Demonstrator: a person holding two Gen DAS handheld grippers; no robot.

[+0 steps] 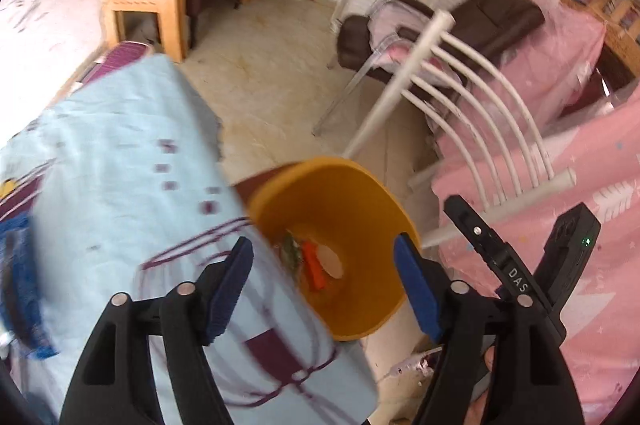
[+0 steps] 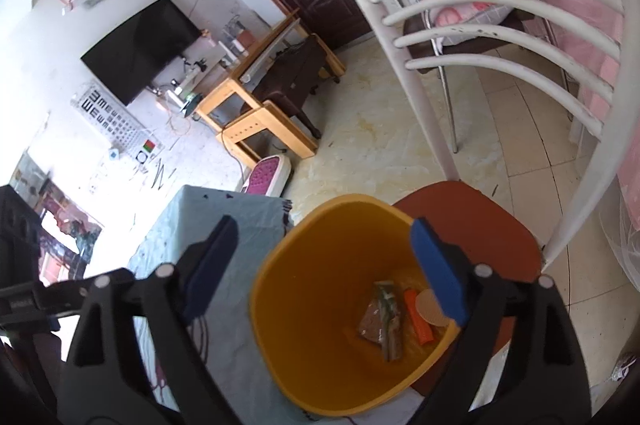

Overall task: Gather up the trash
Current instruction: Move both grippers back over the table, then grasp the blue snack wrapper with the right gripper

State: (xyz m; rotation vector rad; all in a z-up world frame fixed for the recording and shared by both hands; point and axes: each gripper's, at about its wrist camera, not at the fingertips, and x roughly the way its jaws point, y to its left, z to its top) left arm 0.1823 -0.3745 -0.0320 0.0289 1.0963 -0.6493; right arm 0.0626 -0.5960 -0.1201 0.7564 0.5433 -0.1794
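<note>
Presently, both the left gripper (image 1: 324, 283) and right gripper (image 2: 326, 271) hang spread wide and empty above the yellow bin (image 2: 316, 309), standing on a red chair seat (image 2: 476, 221); wrappers (image 2: 384, 321) lie inside.

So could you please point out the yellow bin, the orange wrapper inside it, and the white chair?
yellow bin (image 2: 320, 305): right wrist view, inner wall.
orange wrapper (image 2: 418, 317): right wrist view, its middle.
white chair (image 2: 492, 37): right wrist view, back slat.
</note>
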